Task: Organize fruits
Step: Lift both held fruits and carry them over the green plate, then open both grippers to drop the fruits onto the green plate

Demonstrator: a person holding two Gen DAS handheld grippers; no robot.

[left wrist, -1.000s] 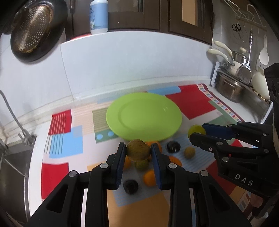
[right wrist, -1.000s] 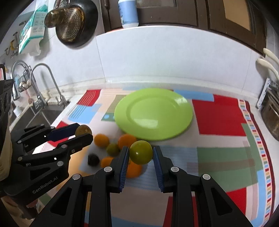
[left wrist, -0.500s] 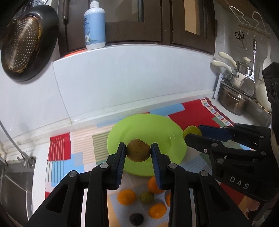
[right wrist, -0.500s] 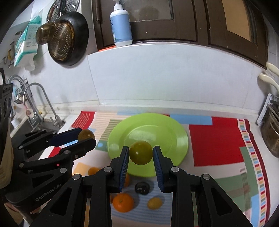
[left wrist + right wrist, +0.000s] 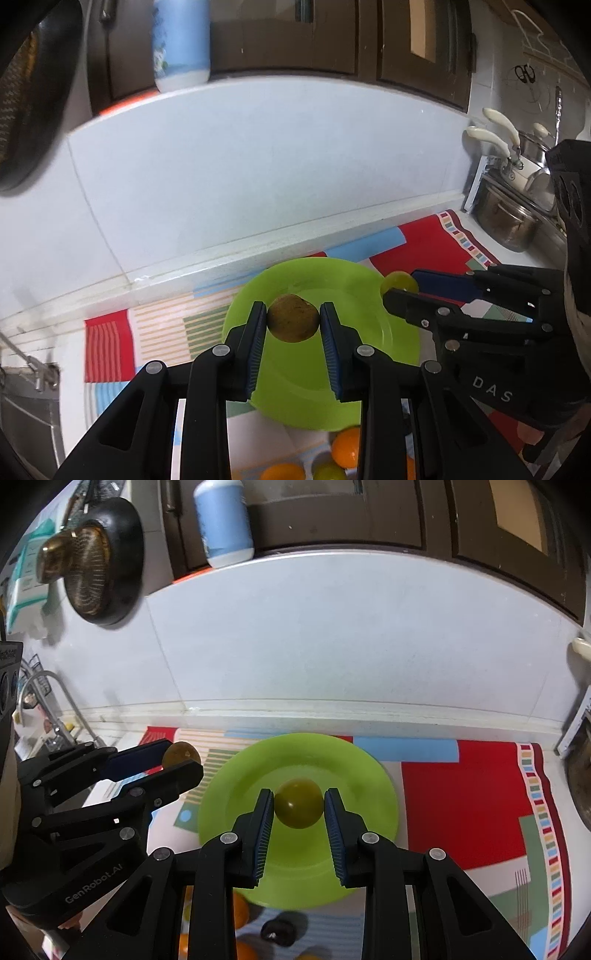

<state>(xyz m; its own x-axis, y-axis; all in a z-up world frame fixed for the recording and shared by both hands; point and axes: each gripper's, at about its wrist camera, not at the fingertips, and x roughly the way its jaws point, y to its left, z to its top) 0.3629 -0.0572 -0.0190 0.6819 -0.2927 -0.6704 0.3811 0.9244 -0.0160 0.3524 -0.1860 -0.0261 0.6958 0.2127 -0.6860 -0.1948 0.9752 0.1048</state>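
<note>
My left gripper (image 5: 293,323) is shut on a rough brown-green fruit (image 5: 293,322) and hangs above the lime green plate (image 5: 391,332). In the right wrist view that gripper (image 5: 177,757) with its brown fruit (image 5: 181,754) sits left of the plate (image 5: 236,794). My right gripper (image 5: 299,808) is shut on a smooth olive-green fruit (image 5: 299,808), also over the plate. From the left wrist view, the right gripper (image 5: 400,286) and its yellow-green fruit (image 5: 398,281) sit at the plate's right rim. Loose oranges (image 5: 345,446) and a dark fruit (image 5: 279,932) lie on the mat below.
A patchwork mat (image 5: 461,794) covers the counter. A white backsplash (image 5: 332,635) rises behind it, with a blue bottle (image 5: 223,520) on its ledge. Pans (image 5: 96,568) hang at the left, a tap (image 5: 48,686) and sink stand left, pots (image 5: 509,221) stand right.
Both grippers, each still holding its fruit, have moved away from the loose fruit pile toward the wall. They now hang over the plate, and the pile has dropped to the bottom edge.
</note>
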